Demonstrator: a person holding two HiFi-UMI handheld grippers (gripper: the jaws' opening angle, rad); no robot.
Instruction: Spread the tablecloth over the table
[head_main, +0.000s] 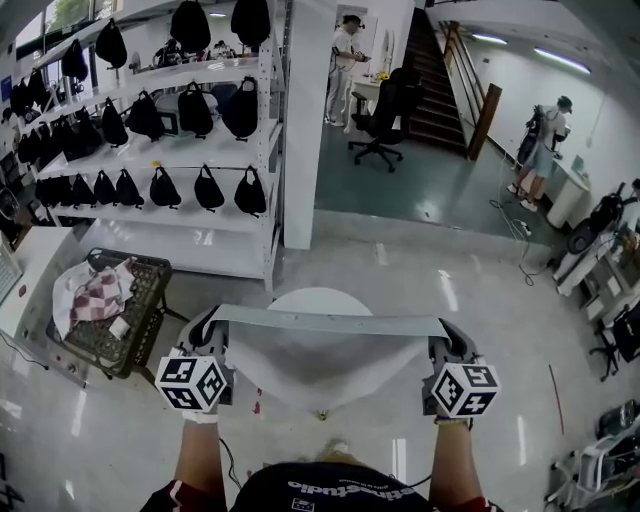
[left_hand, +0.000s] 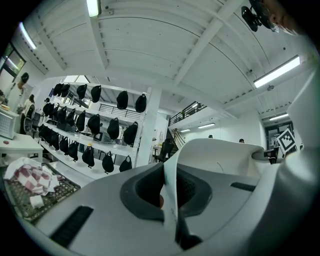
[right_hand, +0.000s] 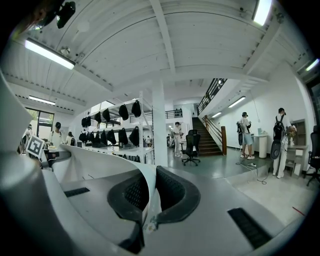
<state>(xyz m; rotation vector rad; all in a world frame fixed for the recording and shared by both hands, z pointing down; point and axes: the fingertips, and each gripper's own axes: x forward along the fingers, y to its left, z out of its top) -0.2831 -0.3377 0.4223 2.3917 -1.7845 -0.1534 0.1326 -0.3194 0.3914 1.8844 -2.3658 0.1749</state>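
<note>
— Cloth (head_main: 320, 365) position and axis?
— Left claw (head_main: 210, 328) and right claw (head_main: 447, 332) are each clamped on a top corner. Its taut long edge is stretched sideways between them, with the round white worktop (head_main: 320, 298) just beyond. Thin, smooth, pale fabric is seen sagging below.
</note>
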